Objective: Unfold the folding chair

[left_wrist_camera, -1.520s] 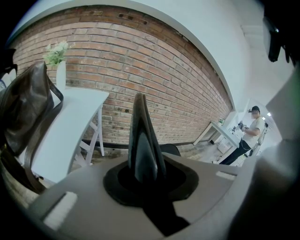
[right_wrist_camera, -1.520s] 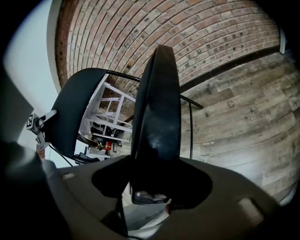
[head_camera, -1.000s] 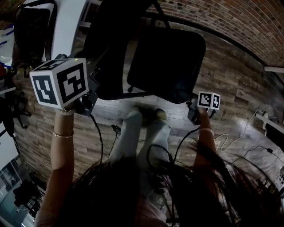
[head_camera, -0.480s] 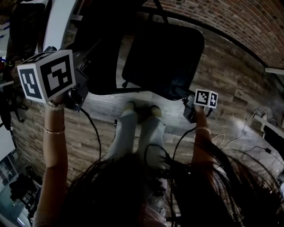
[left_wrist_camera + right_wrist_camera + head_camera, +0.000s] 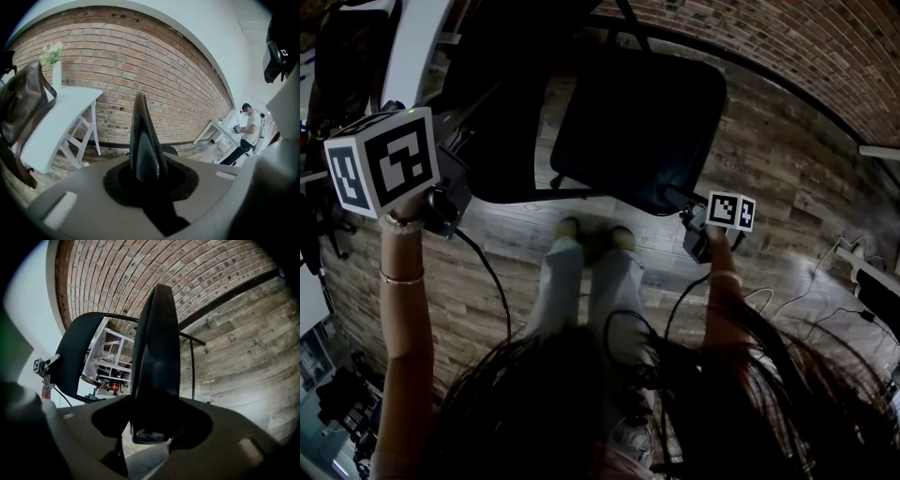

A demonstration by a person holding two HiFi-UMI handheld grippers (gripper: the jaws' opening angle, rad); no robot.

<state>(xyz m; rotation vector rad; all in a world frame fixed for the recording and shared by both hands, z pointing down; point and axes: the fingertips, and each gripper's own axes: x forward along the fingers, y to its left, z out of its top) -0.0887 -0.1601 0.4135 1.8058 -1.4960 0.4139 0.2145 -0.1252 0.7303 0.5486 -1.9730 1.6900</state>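
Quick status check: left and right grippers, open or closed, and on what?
Left gripper: closed on the thin edge of the folding chair's backrest.
Right gripper: closed on the thicker edge of the chair's seat.

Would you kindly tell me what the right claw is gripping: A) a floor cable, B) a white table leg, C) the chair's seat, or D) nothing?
C: the right claw sits at the seat corner, and its own view shows that dark edge between its jaws.
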